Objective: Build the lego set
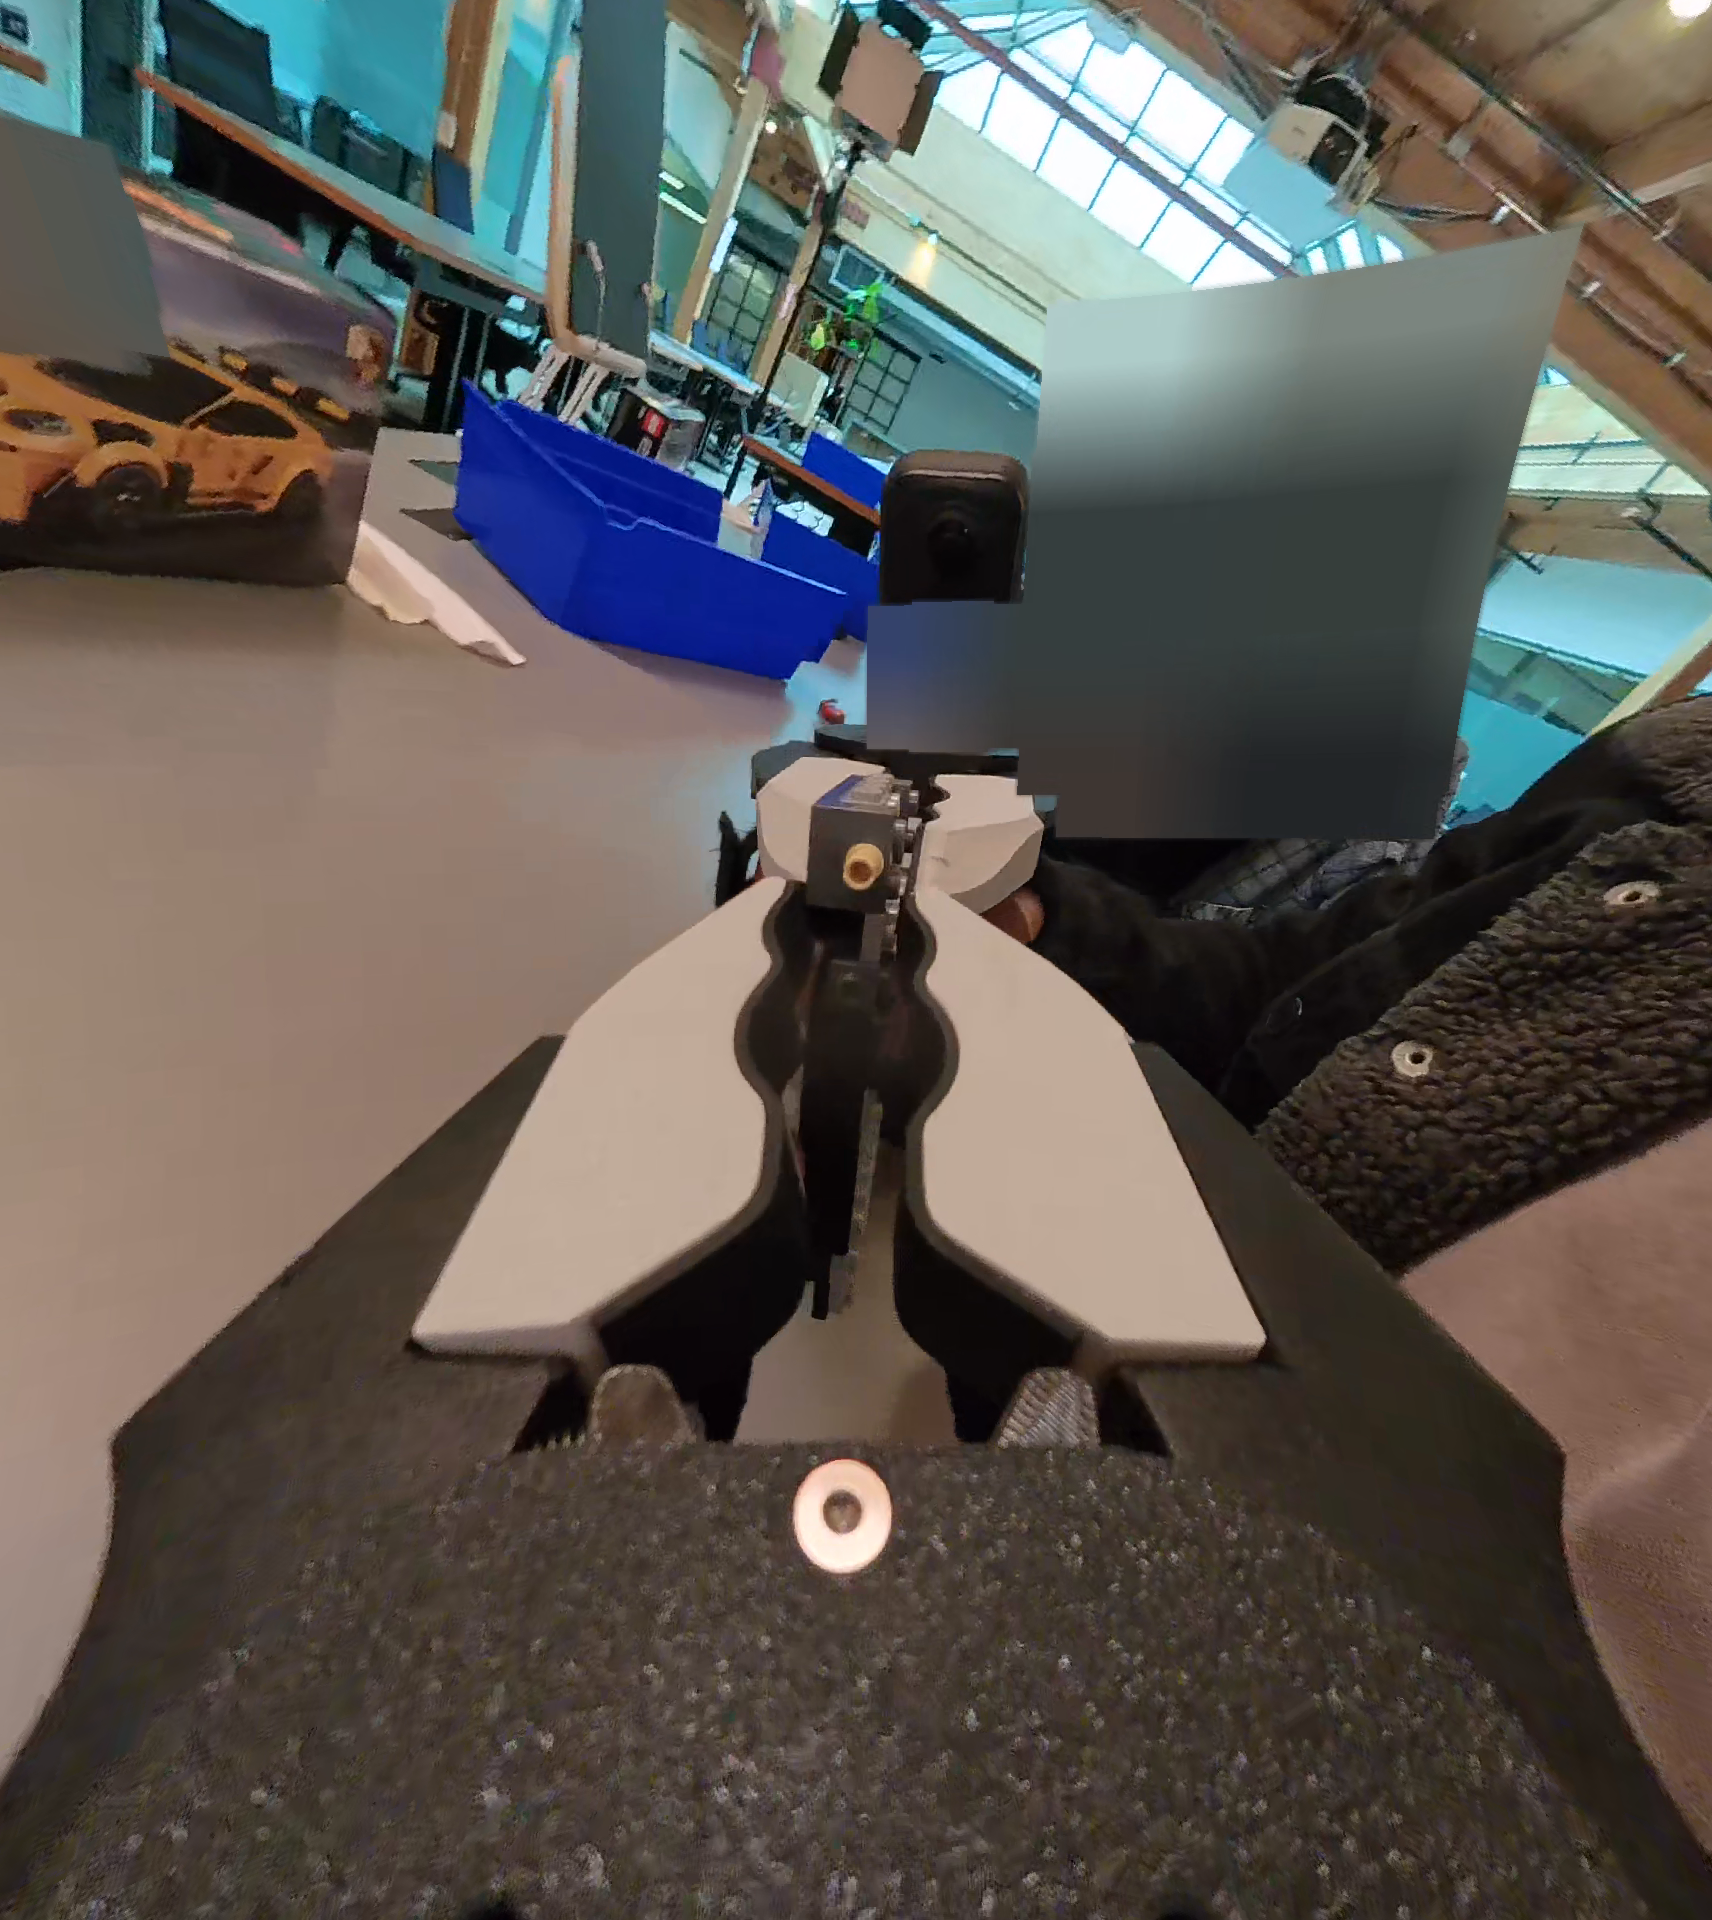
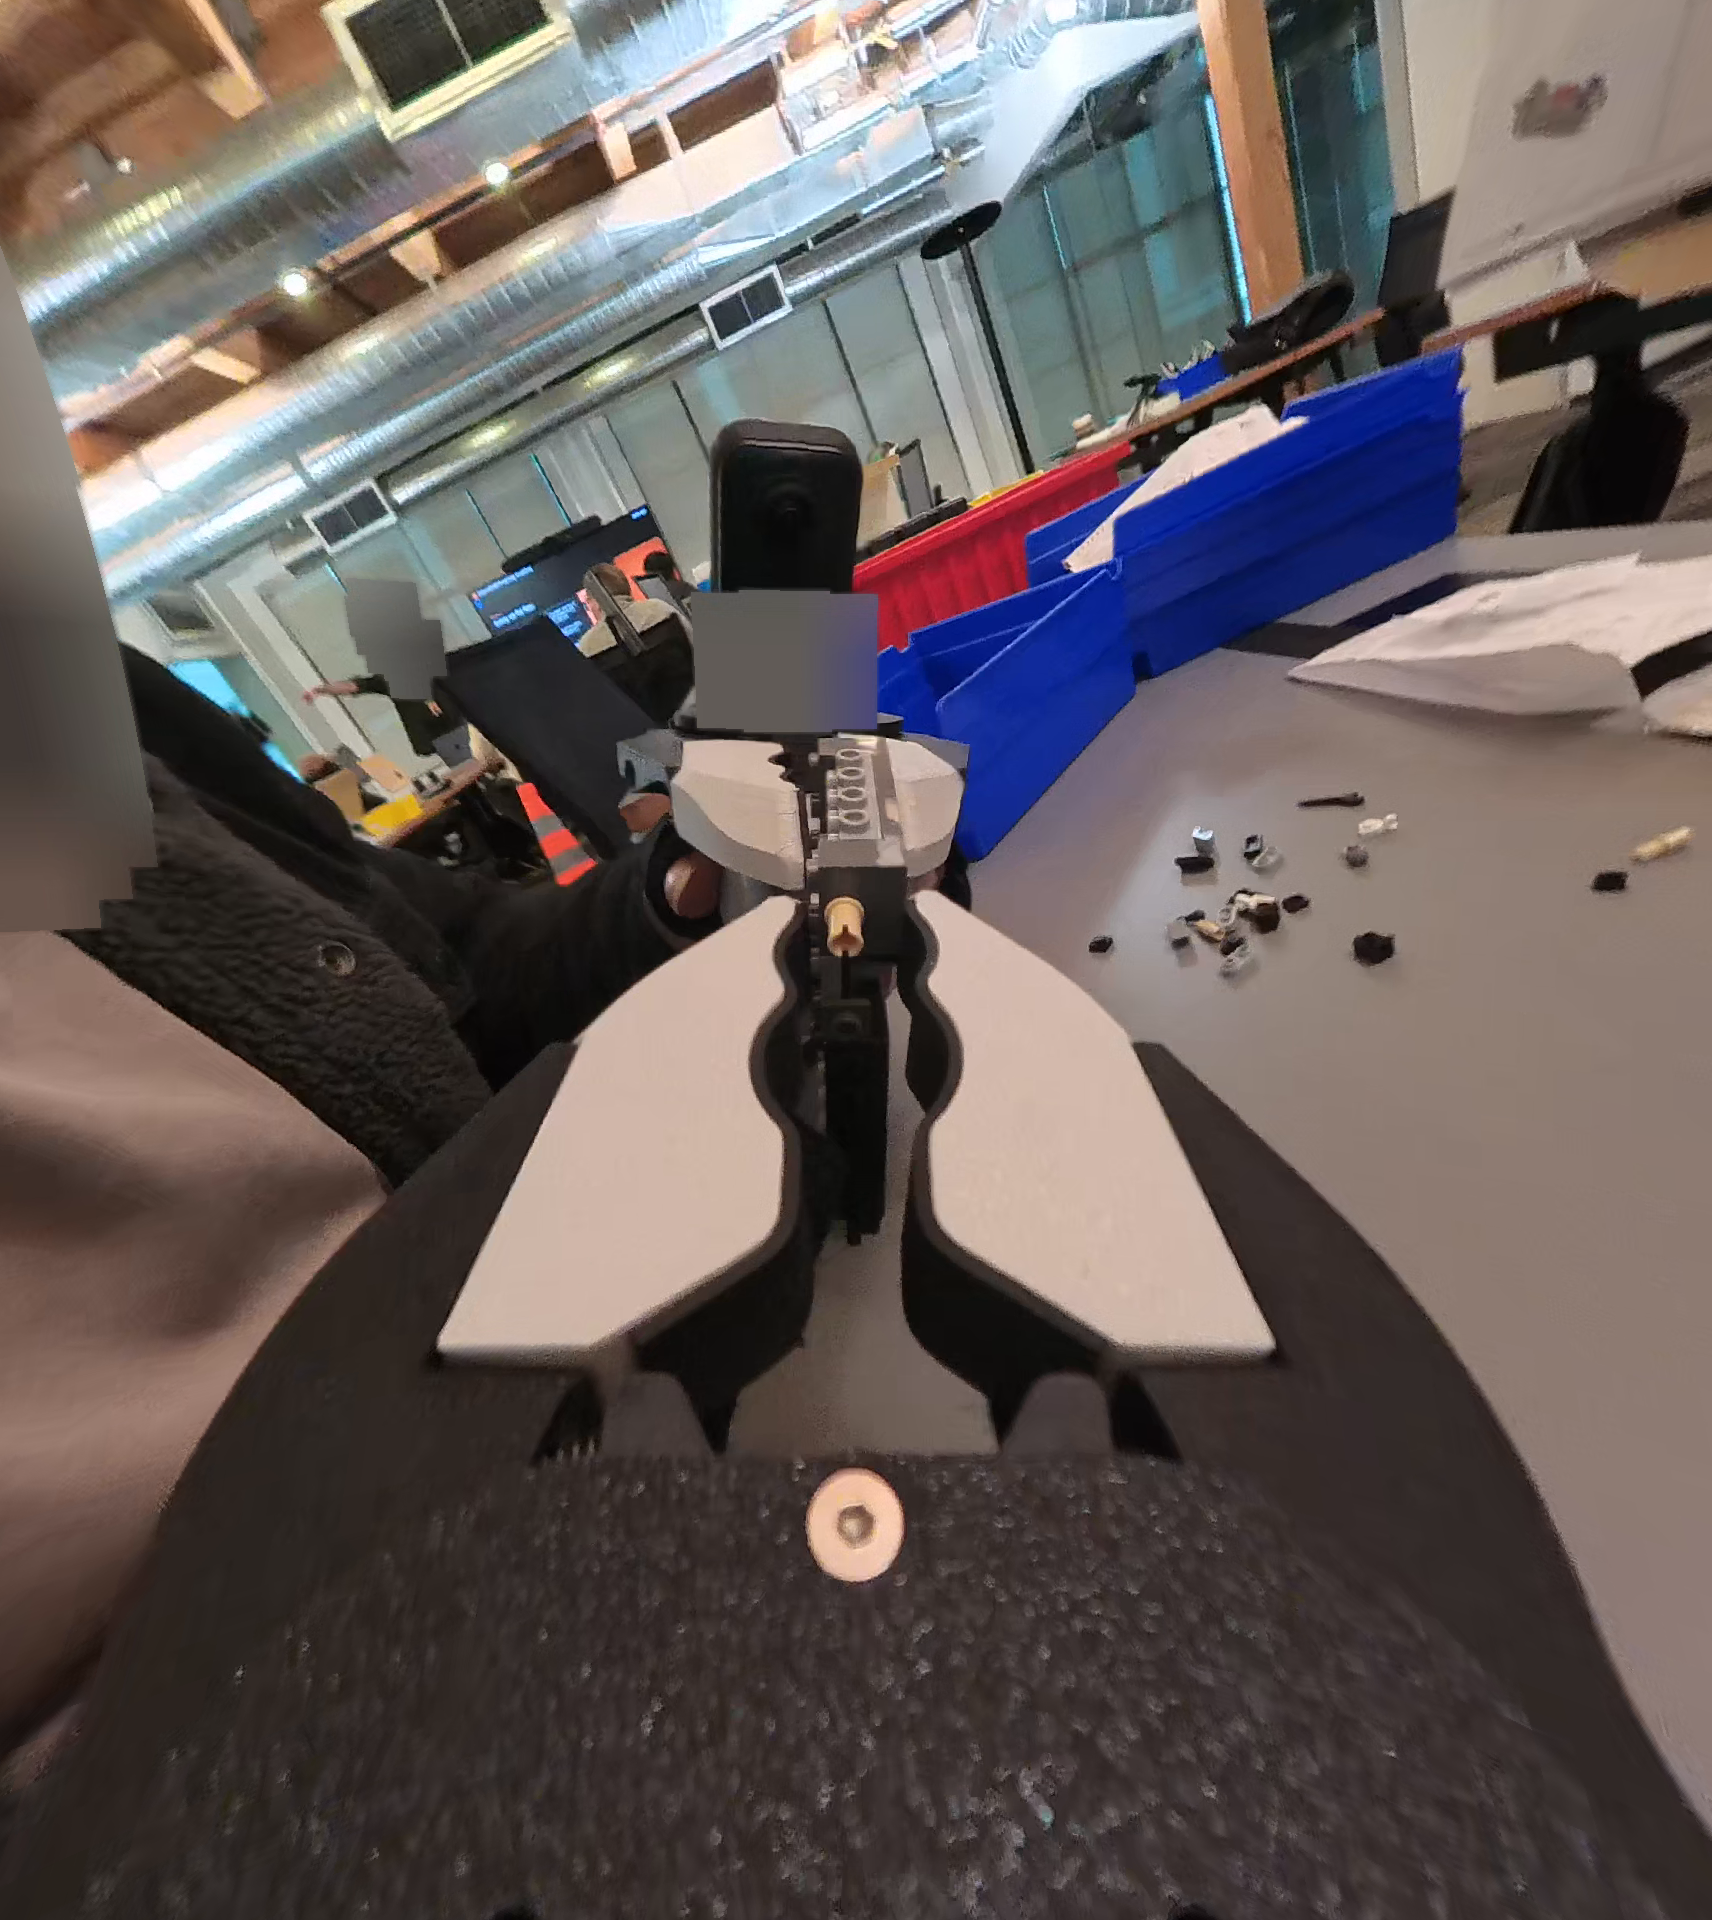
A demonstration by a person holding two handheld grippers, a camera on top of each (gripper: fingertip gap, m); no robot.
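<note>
A long, flat black and grey lego assembly is held edge-on in the air between both grippers, above the grey table. Its grey block carries a tan pin. My left gripper is shut on one end of it. My right gripper is shut on the other end of the same assembly, whose tan pin points at the camera. The two grippers face each other: the right one's white fingers show beyond the assembly in the left wrist view, and the left one's fingers in the right wrist view.
A lego box with a yellow car picture and blue bins stand at the far left. Several small loose pieces, instruction sheets, blue bins and a red bin are on the right. A person's black fleece coat is close by. My left and right fingertips are right by each other.
</note>
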